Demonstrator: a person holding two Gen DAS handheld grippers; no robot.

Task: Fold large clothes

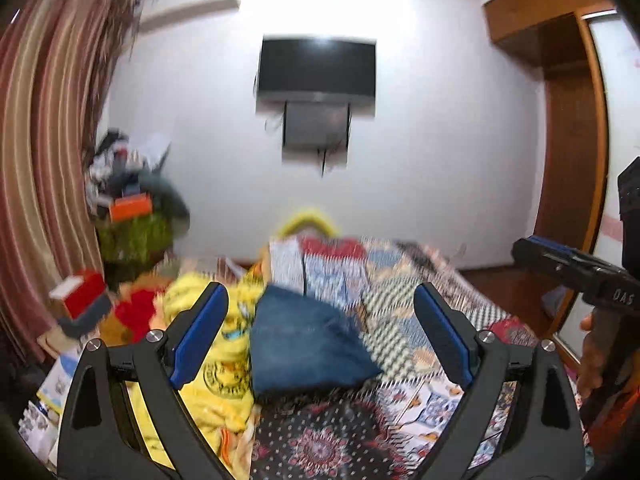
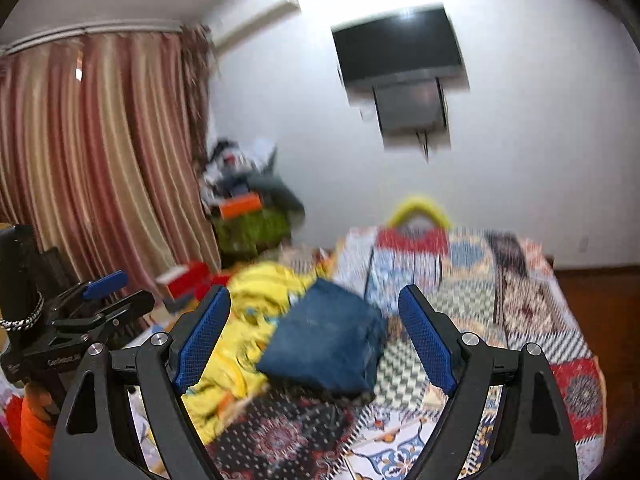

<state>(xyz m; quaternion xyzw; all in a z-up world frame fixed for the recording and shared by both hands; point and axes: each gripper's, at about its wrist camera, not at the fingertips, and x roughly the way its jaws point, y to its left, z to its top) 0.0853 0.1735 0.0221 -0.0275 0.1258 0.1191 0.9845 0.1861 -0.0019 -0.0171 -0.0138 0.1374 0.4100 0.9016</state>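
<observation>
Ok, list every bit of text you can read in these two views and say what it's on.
"DAS" – on the right gripper body, seen from the left wrist view; it may be cut off.
White lettering on the left gripper body – too blurred to read.
Round black prints on the yellow cloth – blurred, unreadable.
Nothing else legible.

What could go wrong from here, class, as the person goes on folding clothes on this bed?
1. The folded blue jeans lie right beside the loose yellow garment; pulling that could drag them apart.
2. Both the left gripper and right gripper are open and hold nothing, and the blurred views suggest fast movement, so a grab may miss.
</observation>
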